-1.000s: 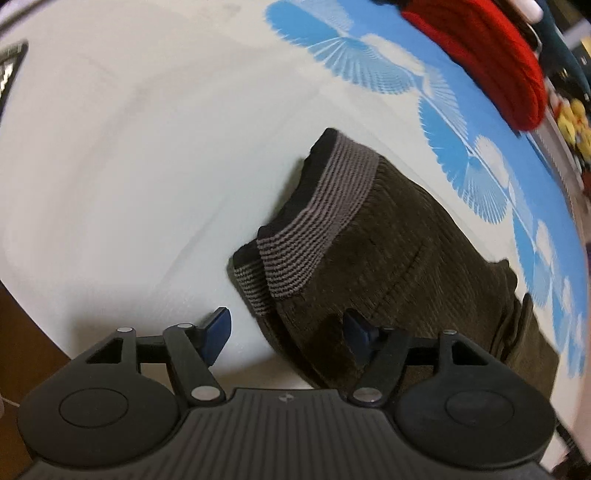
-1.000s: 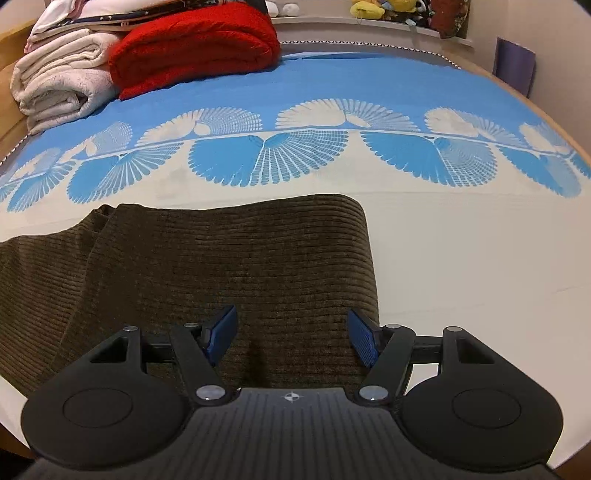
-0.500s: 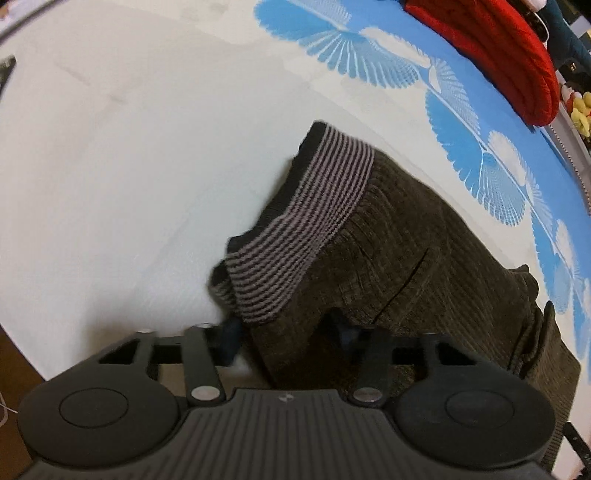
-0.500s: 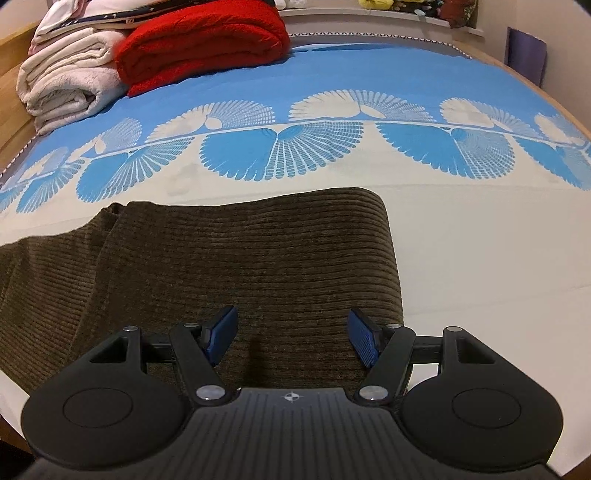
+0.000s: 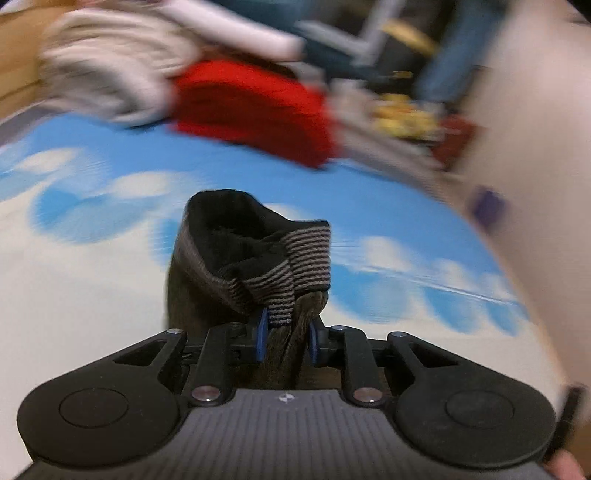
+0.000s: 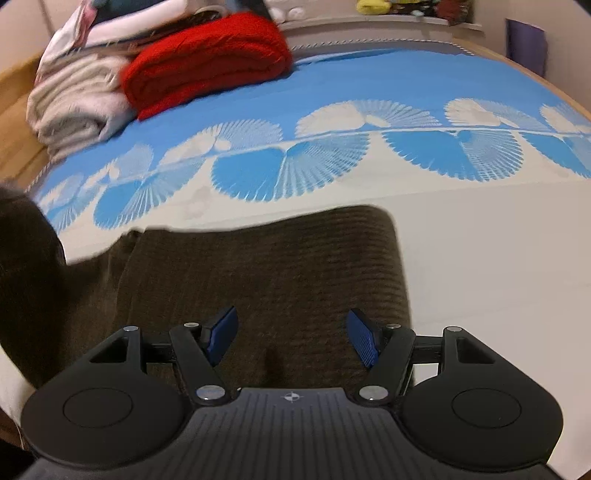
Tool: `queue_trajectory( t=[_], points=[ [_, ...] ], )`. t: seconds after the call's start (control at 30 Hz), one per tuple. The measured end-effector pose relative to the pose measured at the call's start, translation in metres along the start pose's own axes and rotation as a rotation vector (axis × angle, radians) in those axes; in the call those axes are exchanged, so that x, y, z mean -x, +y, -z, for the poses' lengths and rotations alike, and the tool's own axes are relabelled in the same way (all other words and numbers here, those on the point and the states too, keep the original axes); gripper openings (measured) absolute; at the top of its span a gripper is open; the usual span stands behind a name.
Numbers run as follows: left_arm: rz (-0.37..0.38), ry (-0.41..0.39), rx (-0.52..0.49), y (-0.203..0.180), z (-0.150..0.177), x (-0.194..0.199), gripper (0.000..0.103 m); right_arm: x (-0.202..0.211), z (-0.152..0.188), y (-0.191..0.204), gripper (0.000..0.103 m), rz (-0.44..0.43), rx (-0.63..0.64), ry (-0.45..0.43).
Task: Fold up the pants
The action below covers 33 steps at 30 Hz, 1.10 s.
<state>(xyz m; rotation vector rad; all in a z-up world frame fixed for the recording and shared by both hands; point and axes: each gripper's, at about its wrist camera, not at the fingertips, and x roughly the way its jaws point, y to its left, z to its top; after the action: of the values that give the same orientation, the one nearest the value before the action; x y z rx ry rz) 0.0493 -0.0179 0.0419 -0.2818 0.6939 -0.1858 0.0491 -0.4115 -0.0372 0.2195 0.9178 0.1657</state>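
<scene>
Dark brown corduroy pants [image 6: 280,273] lie folded on the bed, with a straight folded edge at the right. My left gripper [image 5: 285,336] is shut on the pants' leg end, and the grey striped cuffs [image 5: 295,258] stand up above the pads, lifted off the bed. My right gripper [image 6: 292,334] is open and empty, hovering just above the brown cloth near its right end. At the left edge of the right wrist view a raised dark part of the pants [image 6: 26,236] shows, blurred.
The bed cover [image 6: 461,229] is white near me and blue with fan patterns farther back. A red folded blanket [image 6: 207,62] and a beige folded blanket [image 6: 77,103] lie at the far left. A shelf with toys [image 6: 373,5] runs behind the bed.
My left gripper closed on the cuff end of the pants, lifted it and swung round, so its view is now blurred. The right gripper stayed open over the cloth.
</scene>
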Motion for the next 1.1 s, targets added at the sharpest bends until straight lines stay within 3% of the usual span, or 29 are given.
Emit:
queue_trajectory(
  t=[0.13, 0.23, 0.27, 0.3, 0.37, 0.47, 0.6, 0.7, 0.8, 0.93, 1.1],
  points=[
    [0.267, 0.077, -0.200, -0.100, 0.028, -0.028, 0.023, 0.007, -0.003, -0.023, 0.067, 0.018, -0.092, -0.050],
    [0.385, 0.262, -0.344, -0.158, 0.062, -0.060, 0.035, 0.013, -0.005, -0.044, 0.067, 0.011, -0.189, -0.076],
    [0.403, 0.290, -0.372, -0.167, 0.069, -0.066, 0.036, 0.014, -0.004, -0.052, 0.067, 0.004, -0.223, -0.079],
    [0.391, 0.270, -0.380, -0.170, 0.072, -0.067, 0.039, 0.014, -0.004, -0.058, 0.061, 0.001, -0.258, -0.073],
    [0.359, 0.237, -0.329, -0.160, 0.063, -0.069, 0.052, 0.009, 0.000, -0.072, 0.062, 0.022, -0.328, -0.032],
    [0.286, 0.215, -0.199, -0.124, 0.038, -0.075, 0.052, 0.006, 0.006, -0.093, 0.062, -0.047, -0.465, -0.015],
    [0.104, 0.318, -0.099, -0.082, 0.031, -0.096, 0.051, 0.005, 0.006, -0.093, 0.072, -0.056, -0.475, -0.018],
    [0.028, 0.390, -0.130, -0.071, 0.036, -0.107, 0.051, -0.006, 0.007, -0.079, 0.075, -0.099, -0.431, 0.050],
    [0.004, 0.401, -0.182, -0.064, 0.034, -0.110, 0.051, -0.014, 0.006, -0.065, 0.081, -0.048, -0.382, 0.080],
    [-0.011, 0.399, -0.188, -0.053, 0.038, -0.092, 0.051, -0.017, 0.006, -0.062, 0.081, -0.013, -0.404, 0.075],
    [-0.007, 0.390, -0.191, -0.046, 0.041, -0.078, 0.051, 0.005, 0.004, -0.065, 0.080, 0.011, -0.433, -0.059]
  ],
)
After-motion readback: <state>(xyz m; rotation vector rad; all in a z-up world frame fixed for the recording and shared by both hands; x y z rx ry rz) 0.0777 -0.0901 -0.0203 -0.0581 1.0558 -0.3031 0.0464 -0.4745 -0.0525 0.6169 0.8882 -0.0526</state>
